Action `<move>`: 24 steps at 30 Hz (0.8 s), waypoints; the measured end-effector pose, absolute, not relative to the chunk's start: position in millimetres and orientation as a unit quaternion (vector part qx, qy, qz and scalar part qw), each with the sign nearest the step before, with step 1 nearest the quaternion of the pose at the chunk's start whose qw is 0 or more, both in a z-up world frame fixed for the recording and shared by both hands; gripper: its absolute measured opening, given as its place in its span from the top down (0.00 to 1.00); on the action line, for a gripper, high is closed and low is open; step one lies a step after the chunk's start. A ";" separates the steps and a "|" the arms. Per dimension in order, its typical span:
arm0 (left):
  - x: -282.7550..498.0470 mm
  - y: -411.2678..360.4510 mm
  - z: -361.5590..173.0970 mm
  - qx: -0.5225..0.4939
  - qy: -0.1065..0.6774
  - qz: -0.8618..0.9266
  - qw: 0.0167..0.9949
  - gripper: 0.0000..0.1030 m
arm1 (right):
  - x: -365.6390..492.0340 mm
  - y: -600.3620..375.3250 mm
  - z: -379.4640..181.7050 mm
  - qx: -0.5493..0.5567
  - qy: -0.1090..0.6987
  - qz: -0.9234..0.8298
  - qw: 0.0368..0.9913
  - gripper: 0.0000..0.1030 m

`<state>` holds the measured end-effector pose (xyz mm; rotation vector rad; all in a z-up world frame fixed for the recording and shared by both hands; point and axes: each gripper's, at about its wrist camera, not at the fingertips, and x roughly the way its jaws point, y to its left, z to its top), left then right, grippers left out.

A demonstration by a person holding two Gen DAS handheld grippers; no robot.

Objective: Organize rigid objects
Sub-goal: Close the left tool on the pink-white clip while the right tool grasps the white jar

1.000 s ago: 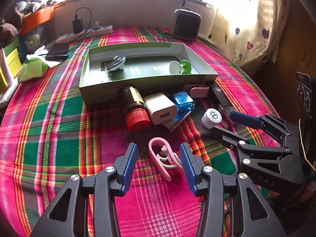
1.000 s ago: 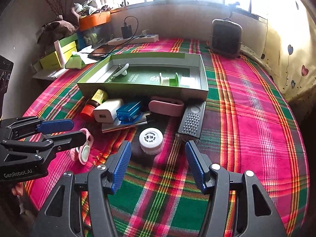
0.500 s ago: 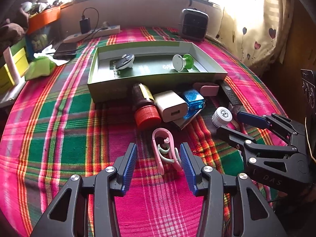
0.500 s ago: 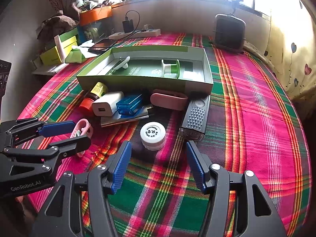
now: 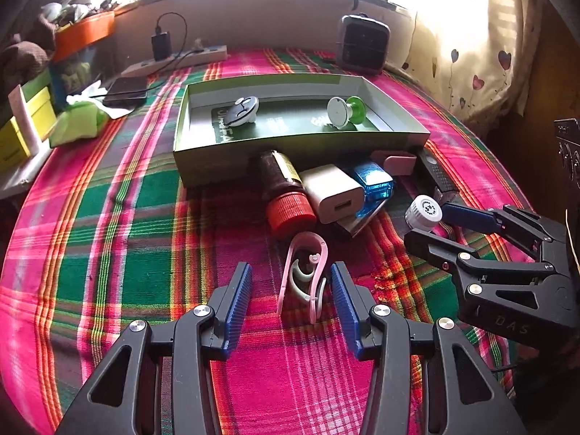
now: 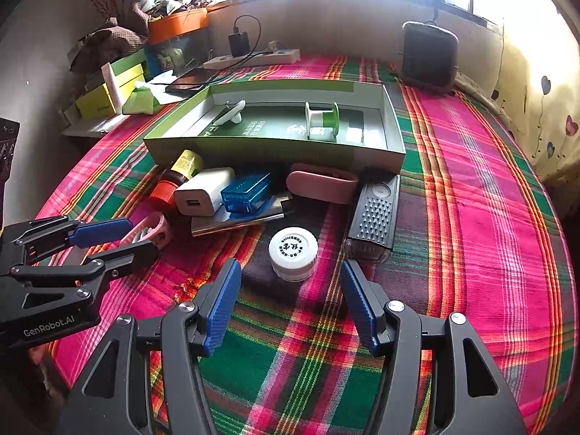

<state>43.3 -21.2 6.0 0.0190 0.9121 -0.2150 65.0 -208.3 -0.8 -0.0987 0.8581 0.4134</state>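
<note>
The left gripper (image 5: 288,291) stands released, jaws apart on either side of the pink clip (image 5: 303,272), which lies on the plaid cloth (image 5: 119,224) just in front of the pile; its right pad looks close to or touching the clip's white inner piece, but nothing is pinched. The clip looks light, thin plastic with an open loop and a springy feel, so it may flex or skid on the weave; I would take it across the 2 long pink arms near the middle, not at the loose curled tip. The right gripper (image 6: 290,295) is also released, jaws wide with the white jar (image 6: 293,253) just ahead of them and not touched. The jar is short, round and stiff with a ribbed cap, probably light; a hold across the cap's sides should be firm, though smooth plastic could roll if nudged off-centre. The green tray (image 5: 232,157) sits behind the pile and holds 2 things: a white and black roller-like piece (image 5: 242,110) to its left and a white and green spool (image 5: 342,110) to its right, well apart, with much bare floor between. Against the tray's near wall lie a brown bottle (image 5: 284,185) with a red cap, a white charger (image 5: 335,194), a blue case (image 5: 373,181), a pink box (image 6: 322,183) and a black remote (image 6: 373,214), all outside the tray
</note>
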 end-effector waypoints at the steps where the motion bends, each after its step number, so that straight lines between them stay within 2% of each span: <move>1: 43.7 -21.7 5.8 0.012 0.439 -0.104 0.893 0.57 | 65.4 -207.8 -0.8 -0.047 0.413 0.198 0.888 0.44; 7: 45.0 -17.1 5.4 0.006 0.434 -0.111 0.894 0.58 | 68.6 -203.6 -0.4 -0.051 0.419 0.198 0.885 0.45; 9: 45.5 -15.7 5.2 0.005 0.433 -0.110 0.894 0.62 | 69.9 -202.1 -0.1 -0.052 0.420 0.196 0.885 0.47; 15: 46.1 -10.9 5.0 -0.001 0.431 -0.108 0.896 0.69 | 73.8 -201.0 0.5 -0.055 0.421 0.186 0.886 0.56; 20: 46.6 -7.4 4.7 -0.005 0.430 -0.106 0.897 0.77 | 74.4 -202.4 1.0 -0.054 0.420 0.181 0.888 0.69; 24: 47.4 -4.6 4.5 -0.009 0.429 -0.108 0.897 0.78 | 74.3 -201.4 1.0 -0.057 0.420 0.177 0.888 0.72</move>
